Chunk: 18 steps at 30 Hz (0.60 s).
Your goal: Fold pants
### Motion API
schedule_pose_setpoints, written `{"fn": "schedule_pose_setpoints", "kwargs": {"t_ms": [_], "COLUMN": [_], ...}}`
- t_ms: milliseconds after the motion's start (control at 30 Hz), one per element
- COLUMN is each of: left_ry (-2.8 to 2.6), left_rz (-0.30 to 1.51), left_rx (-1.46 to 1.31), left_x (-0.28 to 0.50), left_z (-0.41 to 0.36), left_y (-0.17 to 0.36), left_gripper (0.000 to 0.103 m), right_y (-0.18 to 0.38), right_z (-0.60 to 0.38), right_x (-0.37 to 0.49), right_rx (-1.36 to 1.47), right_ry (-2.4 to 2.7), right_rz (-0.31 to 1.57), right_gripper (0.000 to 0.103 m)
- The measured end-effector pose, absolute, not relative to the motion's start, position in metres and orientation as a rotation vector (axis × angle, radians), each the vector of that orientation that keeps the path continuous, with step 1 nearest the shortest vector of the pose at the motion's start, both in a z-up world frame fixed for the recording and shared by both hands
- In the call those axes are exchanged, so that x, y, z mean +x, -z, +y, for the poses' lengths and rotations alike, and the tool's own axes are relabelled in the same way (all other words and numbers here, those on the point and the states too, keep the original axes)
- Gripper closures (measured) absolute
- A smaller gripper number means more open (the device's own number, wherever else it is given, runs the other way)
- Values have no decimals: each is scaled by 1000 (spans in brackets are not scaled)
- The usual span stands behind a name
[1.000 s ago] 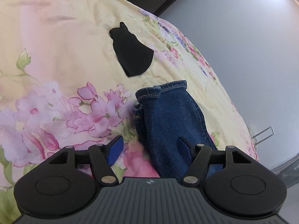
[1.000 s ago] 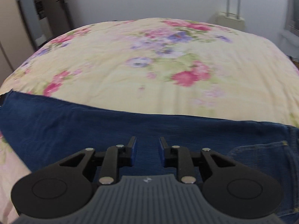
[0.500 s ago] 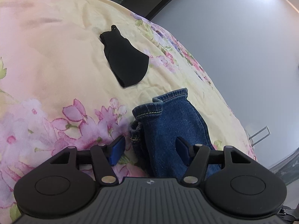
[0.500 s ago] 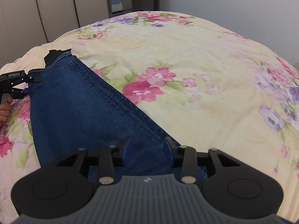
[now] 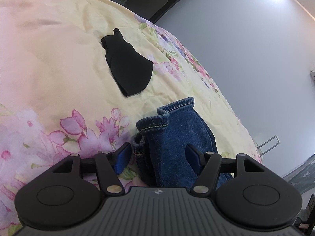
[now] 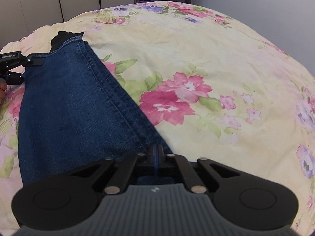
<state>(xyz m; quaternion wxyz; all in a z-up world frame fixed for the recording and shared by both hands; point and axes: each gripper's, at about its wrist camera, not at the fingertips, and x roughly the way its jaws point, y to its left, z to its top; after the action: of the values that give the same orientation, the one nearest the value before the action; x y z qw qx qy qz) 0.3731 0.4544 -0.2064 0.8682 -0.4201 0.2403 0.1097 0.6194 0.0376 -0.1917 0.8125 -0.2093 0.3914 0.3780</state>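
Blue denim pants [image 6: 74, 108] lie lengthwise on a floral bedspread [image 6: 216, 63], legs stacked one on the other. My right gripper [image 6: 156, 153] is shut on the near edge of the pants. In the left wrist view the hem end of the pants [image 5: 173, 129] lies between the open blue fingertips [image 5: 123, 156] of my left gripper [image 5: 157, 157]. The left gripper also shows at the far left of the right wrist view [image 6: 17, 64], beside the hems.
A black cloth [image 5: 128, 68] lies on the bedspread [image 5: 49, 68] beyond the hems; it also peeks out past the pants in the right wrist view [image 6: 61, 36]. Grey wall to the right, wardrobe doors [image 6: 39, 5] behind the bed.
My right gripper swung around toward the pant legs and closed on the denim edge. The left gripper crept forward over the hems and stayed open.
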Motion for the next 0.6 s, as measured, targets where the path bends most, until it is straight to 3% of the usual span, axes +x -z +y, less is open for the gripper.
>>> {"fn": "schedule_pose_setpoints", "kwargs": {"t_ms": [200,233,267,300,433,500,533,600], "left_ry": [-234,-234,-235,-235,-227,-224,-222,-221], "left_rz": [576,581,584,585,590,592,591,584], "left_rx": [-770,-762,-758,-758,-756,-759,-762,-769], "left_x": [380,381,381,381,381,382,382,383], "left_z": [447,446,446,446,447,448,449,450], "left_y": [199,198,198,199,199,199,199,198], "left_gripper": [33,34,34,34,35,35,34,33], "right_y": [173,175,178,180,194,202,205,206], "right_z": [38,45,52,56,75,81,82,84], "right_x": [642,637,632,630,626,628,629,626], "right_rx": [-321,-364,-399,-404,-404,-413,-411,-443], "right_ry": [-862,-874,-885,-901,-916,-908,-904,-899], "right_rz": [904,895,887,889,894,905,908,884], "right_gripper": [103,99,85,78,77,82,102,103]}}
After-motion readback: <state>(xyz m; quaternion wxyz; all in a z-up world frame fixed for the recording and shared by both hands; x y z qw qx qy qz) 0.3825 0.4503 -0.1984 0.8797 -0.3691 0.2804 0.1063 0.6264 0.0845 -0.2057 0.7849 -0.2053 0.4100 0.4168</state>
